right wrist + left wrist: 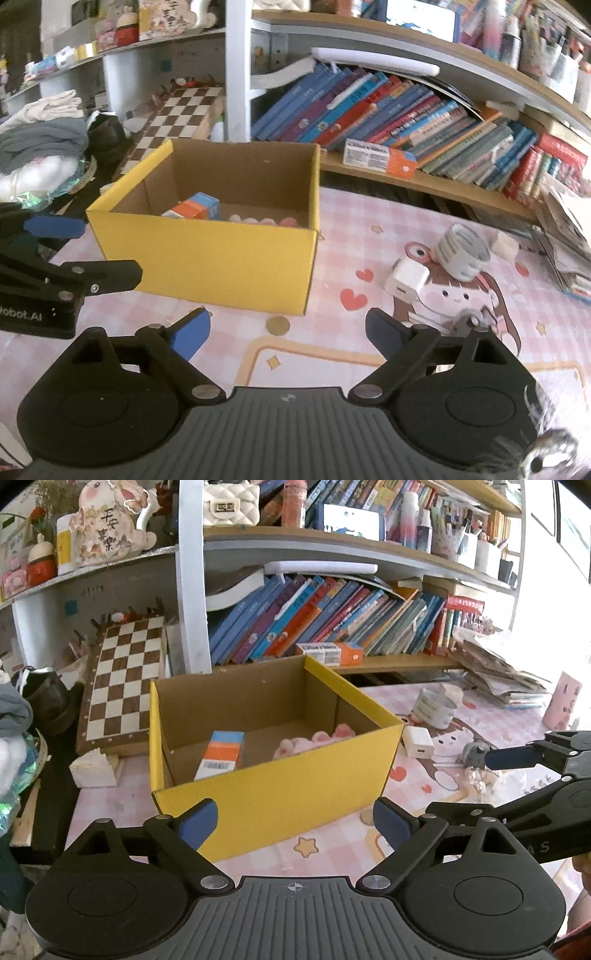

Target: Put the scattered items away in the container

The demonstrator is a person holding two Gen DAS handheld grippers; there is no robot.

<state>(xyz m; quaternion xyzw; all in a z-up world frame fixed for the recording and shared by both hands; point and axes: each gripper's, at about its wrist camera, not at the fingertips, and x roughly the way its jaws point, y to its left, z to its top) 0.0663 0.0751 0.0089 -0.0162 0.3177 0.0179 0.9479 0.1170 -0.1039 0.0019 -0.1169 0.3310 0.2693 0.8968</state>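
Note:
A yellow cardboard box (273,794) (207,254) stands open on the pink mat. Inside lie an orange and blue carton (221,755) (194,208) and a pink plush item (314,740) (258,220). On the mat to its right lie a white charger cube (417,741) (406,282), a roll of printed tape (434,705) (461,253), a small grey keychain item (474,755) (469,319) and a coin (277,325). My left gripper (295,818) is open and empty in front of the box. My right gripper (286,332) is open and empty, near the coin.
A bookshelf full of books (332,616) runs behind the table. A chessboard (122,679) leans at the left. A tissue pack (92,770) lies left of the box. A stack of papers (502,672) and a pink cup (563,705) stand at the right.

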